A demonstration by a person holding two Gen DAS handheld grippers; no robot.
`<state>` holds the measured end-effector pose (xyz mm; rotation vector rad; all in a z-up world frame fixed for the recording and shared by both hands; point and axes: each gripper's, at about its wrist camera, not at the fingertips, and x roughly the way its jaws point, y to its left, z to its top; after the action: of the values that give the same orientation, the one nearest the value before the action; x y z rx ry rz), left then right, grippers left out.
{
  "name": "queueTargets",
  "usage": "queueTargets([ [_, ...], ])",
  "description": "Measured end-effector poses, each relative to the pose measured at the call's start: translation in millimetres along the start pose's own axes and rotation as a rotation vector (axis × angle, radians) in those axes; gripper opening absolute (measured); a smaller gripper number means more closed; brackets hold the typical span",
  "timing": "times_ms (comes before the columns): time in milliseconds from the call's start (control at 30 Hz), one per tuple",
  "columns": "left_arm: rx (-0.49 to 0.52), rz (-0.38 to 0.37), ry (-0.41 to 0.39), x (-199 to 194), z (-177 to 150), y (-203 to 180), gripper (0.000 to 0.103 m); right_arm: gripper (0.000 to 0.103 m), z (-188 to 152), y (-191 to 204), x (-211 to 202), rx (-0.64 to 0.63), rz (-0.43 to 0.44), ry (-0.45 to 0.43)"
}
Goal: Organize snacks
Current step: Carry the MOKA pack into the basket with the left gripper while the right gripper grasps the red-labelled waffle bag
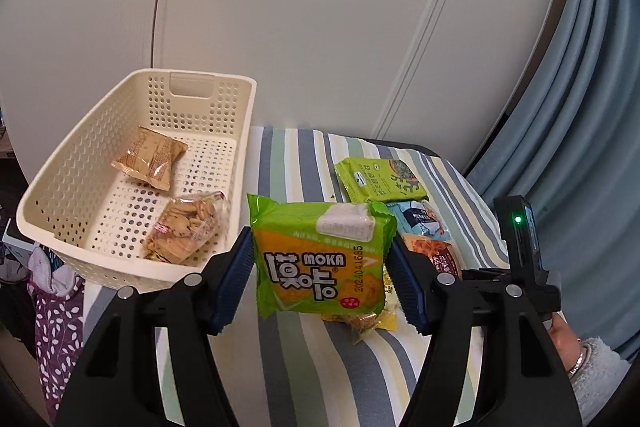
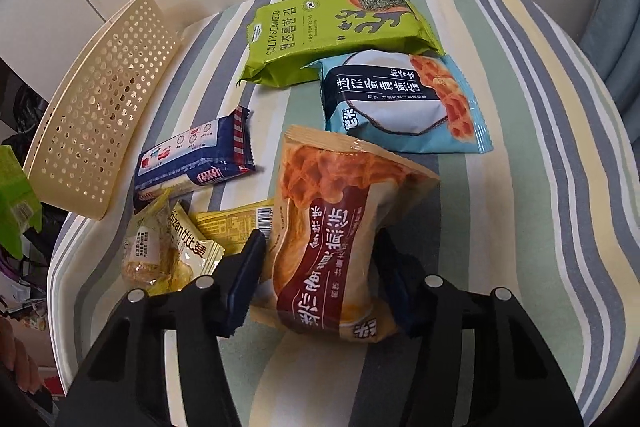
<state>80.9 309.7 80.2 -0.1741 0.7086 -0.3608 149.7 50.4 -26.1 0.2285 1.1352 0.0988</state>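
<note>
Snack packets are being gathered into the cream perforated plastic basket (image 1: 100, 163), which stands on the striped cloth (image 1: 288, 163) at the table's left edge and serves here as the landmark. Two packets already lie inside it: a tan foil pouch (image 1: 150, 158) toward its far end and a clear bag of small biscuits (image 1: 186, 227) at its near end, so the sorting is judged to be at an early stage.

The bright green square foil packet lettered MOKA (image 1: 320, 259) is held upright, clear of the cloth, just to the right of the basket's near corner; the left gripper (image 1: 322, 267) is clamped on its two side edges, presumably so that the flat face hangs free and can be let fall over the rim.

Well to the right of the basket, the tan and red waffle pouch (image 2: 340, 227) is pinched across its lower half by the right gripper (image 2: 320, 279), whose blue pads press in on either side; its upper end seems still to rest on the cloth.

Between this pouch and the basket lie a navy and white wrapped bar (image 2: 196, 159) and several small yellow sachets (image 2: 180, 251). Farther from the basket lie a green seaweed packet (image 2: 336, 31) and a pale blue packet (image 2: 404, 103), overlapping slightly at their edges.
</note>
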Motion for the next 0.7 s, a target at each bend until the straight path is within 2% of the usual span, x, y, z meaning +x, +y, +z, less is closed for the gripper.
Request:
queueTargets([
  [133, -0.024, 0.025, -0.03, -9.3, 15.8, 18.7, 0.066, 0.048, 2.1, -7.3, -4.5, 0.016, 0.01, -0.022],
  [367, -0.077, 0.085, -0.091, -17.8, 45.4, 55.0, 0.066, 0.048, 6.4, -19.1, -7.9, 0.04, 0.001, -0.052],
  [467, -0.089, 0.121, -0.085, -12.3, 53.6, 66.9, 0.066, 0.047, 8.0, -22.7, -10.4, 0.05, 0.003, -0.067],
  [500, -0.096, 0.137, -0.082, -10.6, 55.0, 70.7, 0.068, 0.047, 8.6, -23.9, -12.2, 0.055, 0.007, -0.074],
  [567, -0.114, 0.157, -0.081, -7.9, 56.3, 78.2, 0.078, 0.047, 9.7, -26.6, -15.7, 0.064, 0.014, -0.086],
  [600, -0.129, 0.157, -0.082, -8.6, 55.9, 81.0, 0.093, 0.047, 10.2, -28.2, -17.9, 0.07, 0.018, -0.093],
  [633, -0.146, 0.164, -0.096, -11.0, 54.9, 83.8, 0.097, 0.047, 10.1, -29.5, -20.3, 0.077, 0.021, -0.1],
  [700, -0.159, 0.16, -0.116, -16.7, 52.0, 86.1, 0.097, 0.047, 12.1, -32.2, -25.1, 0.092, 0.031, -0.116],
])
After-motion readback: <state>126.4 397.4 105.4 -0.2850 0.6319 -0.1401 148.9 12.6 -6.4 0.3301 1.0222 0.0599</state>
